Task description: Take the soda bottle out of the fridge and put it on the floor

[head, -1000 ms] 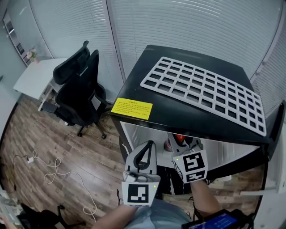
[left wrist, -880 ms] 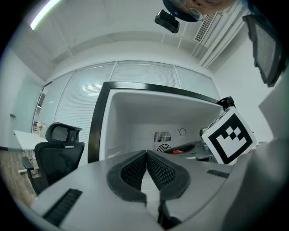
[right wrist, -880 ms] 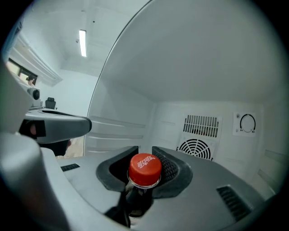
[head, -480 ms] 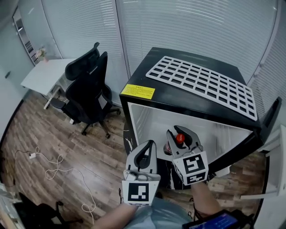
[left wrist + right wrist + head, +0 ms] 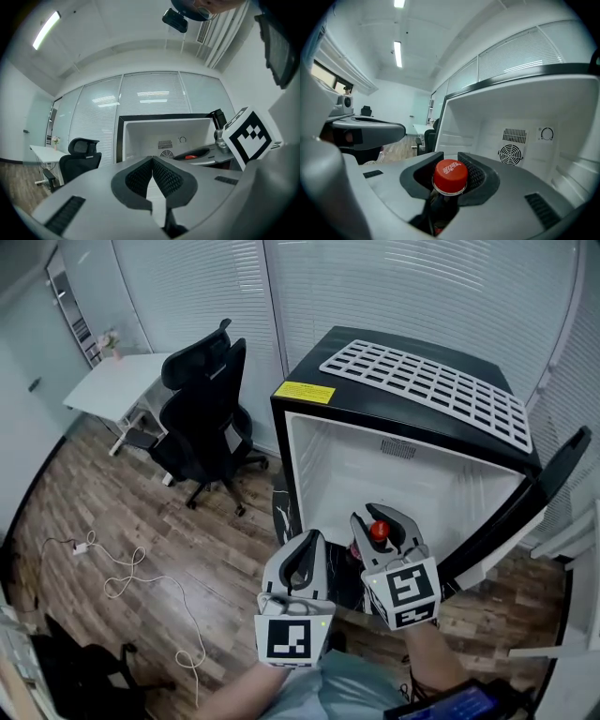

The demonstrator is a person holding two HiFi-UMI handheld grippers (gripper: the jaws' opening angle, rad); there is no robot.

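Observation:
My right gripper point(image 5: 380, 526) is shut on the neck of the soda bottle point(image 5: 379, 532), whose red cap point(image 5: 450, 176) stands up between the jaws; the dark body hangs below, mostly hidden. It is held in front of the open black fridge point(image 5: 412, 465), outside the white cavity point(image 5: 520, 136). My left gripper point(image 5: 302, 557) sits just left of it, shut with nothing between its ribbed pads point(image 5: 140, 176). In the left gripper view the right gripper point(image 5: 243, 136) shows at the right with the red cap point(image 5: 191, 156) beside it.
The fridge door point(image 5: 525, 512) stands open to the right. A white grid rack point(image 5: 427, 390) lies on the fridge top. A black office chair point(image 5: 202, 413) and white desk point(image 5: 117, 390) stand at the left. A white cable point(image 5: 131, 582) lies on the wooden floor point(image 5: 169, 540).
Both grippers have drawn back from the fridge, the bottle coming out with the right one. The view has tilted up, so the white cavity now shows fully.

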